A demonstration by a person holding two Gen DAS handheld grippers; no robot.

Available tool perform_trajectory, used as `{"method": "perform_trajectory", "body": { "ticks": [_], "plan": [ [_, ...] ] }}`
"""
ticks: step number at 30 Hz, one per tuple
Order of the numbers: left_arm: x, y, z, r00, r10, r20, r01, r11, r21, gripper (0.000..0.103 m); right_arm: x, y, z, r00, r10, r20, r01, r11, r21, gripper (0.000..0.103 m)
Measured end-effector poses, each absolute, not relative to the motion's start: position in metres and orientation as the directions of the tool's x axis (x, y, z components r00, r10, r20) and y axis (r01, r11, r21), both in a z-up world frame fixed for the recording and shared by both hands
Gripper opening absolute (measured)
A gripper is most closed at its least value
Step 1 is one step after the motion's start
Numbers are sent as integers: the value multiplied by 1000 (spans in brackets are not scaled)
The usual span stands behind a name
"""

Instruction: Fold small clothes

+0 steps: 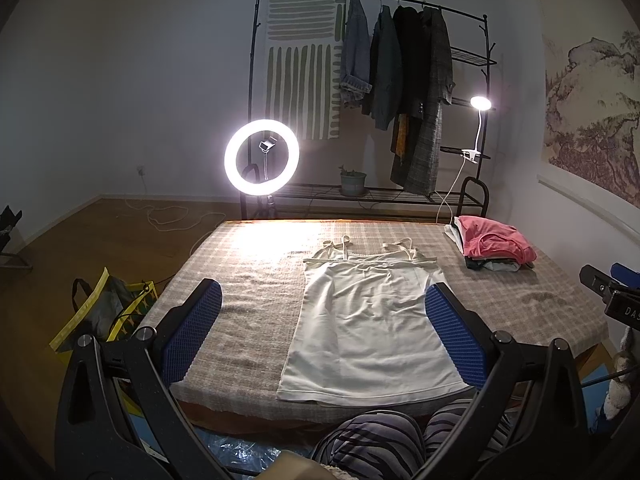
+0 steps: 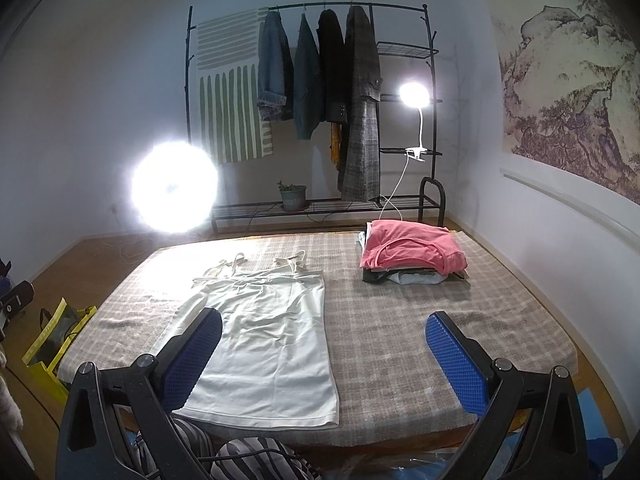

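Note:
A white strappy camisole lies flat on the checked table cover, straps at the far end, hem near the front edge. It also shows in the right wrist view. My left gripper is open and empty, held above the front of the table with the camisole between its blue pads. My right gripper is open and empty, above the front edge to the right of the camisole. Its left pad overlaps the camisole's left side in view.
A stack of folded clothes topped by a pink garment sits at the far right of the table. A ring light, a clothes rack and a clip lamp stand behind. A yellow bag is on the floor, left.

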State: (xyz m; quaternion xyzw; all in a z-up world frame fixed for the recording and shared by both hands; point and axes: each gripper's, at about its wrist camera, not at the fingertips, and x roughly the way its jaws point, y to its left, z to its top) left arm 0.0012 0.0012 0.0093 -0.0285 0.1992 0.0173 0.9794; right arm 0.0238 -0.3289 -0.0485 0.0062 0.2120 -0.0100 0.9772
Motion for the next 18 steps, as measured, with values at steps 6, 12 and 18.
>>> {"method": "perform_trajectory", "body": {
  "ticks": [6,12,18],
  "plan": [
    [1,0,9,920,24,-391,-46,998,-49,103,24,-328,-49,909,-16,-415,21,1000,8,103],
    [1,0,9,920,23,-391,-45,998,-48,103,25,-328,-50,909,-16,-416,21,1000,8,103],
    [1,0,8,920,24,-391,-46,998,-47,103,25,-328,-50,909,-16,-416,21,1000,8,103]
  ]
}}
